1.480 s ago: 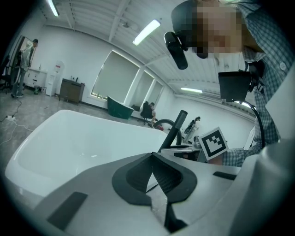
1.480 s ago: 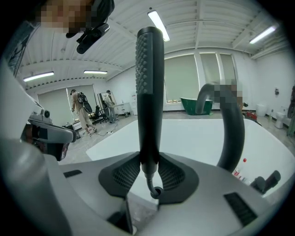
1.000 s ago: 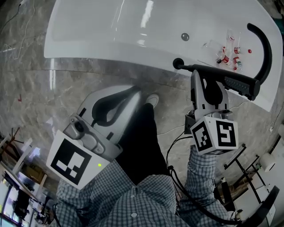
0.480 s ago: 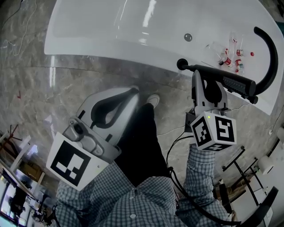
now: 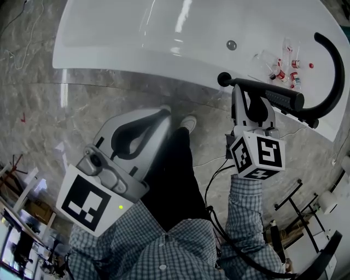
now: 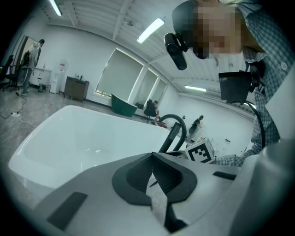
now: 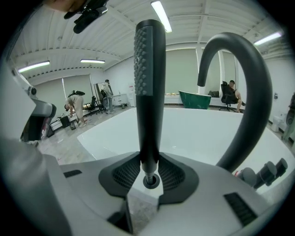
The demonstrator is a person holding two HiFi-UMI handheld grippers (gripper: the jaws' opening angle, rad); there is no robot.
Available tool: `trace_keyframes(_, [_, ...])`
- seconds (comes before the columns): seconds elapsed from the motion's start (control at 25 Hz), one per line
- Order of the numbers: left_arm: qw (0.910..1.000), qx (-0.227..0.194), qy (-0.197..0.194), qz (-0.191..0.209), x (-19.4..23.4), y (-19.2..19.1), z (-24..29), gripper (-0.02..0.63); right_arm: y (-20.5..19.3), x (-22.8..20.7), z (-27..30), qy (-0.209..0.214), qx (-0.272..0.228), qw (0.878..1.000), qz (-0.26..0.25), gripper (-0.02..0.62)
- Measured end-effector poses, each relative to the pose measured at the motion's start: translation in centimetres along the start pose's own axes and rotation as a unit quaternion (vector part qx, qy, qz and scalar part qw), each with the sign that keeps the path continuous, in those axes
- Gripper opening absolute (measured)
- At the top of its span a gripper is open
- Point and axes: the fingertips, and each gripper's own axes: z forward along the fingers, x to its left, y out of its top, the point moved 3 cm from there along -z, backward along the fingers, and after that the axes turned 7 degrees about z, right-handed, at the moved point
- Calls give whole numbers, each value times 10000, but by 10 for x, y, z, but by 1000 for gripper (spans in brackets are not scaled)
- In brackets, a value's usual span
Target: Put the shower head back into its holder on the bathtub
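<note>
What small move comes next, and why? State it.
Probably ease the right gripper down along the handle's axis, jaws shut: the shower head is clamped there, its narrow end lined up at the round holder on the bathtub rim, seemingly not fully seated.

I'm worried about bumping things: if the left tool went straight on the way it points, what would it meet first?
Probably the white bathtub, at its near side; nothing shows between the shut left tool and it, though depth is unclear.

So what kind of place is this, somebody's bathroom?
Probably not: it looks like a big open workroom or showroom. The white bathtub stands on a stone floor, a green tub sits farther back, and people stand under ceiling strip lights.
</note>
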Motion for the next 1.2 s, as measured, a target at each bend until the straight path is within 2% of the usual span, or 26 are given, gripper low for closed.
trace_keyframes(1.2, [9998,143,-23,-162,6,-24,-1,9,-51,-3,38,-110,409,9985,-340,122])
